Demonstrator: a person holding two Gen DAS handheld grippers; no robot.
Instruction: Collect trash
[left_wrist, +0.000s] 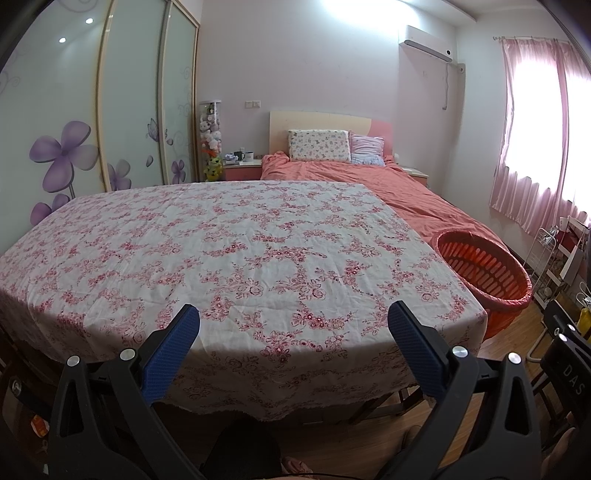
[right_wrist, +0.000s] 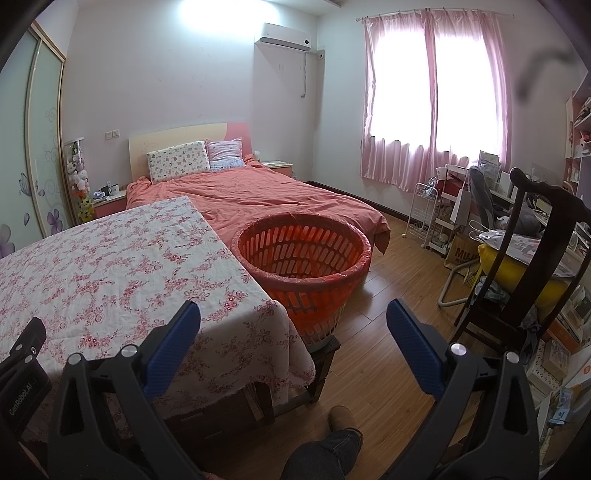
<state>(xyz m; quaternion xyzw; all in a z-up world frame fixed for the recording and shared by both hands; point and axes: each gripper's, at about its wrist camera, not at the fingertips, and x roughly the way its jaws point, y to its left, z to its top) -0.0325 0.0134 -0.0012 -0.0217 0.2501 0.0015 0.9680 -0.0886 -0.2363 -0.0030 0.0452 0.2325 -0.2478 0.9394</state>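
Note:
An orange slatted basket lined with a thin plastic bag stands on a low dark stool at the table's right end; it also shows in the left wrist view. The table wears a pink floral cloth, also seen in the right wrist view. No trash shows on it. My left gripper is open and empty above the table's near edge. My right gripper is open and empty, held above the table's right corner and the floor, short of the basket.
A bed with an orange cover lies behind the table. A dark wooden chair and cluttered shelves stand at the right. Bare wooden floor lies between the basket and the chair. The person's leg is below.

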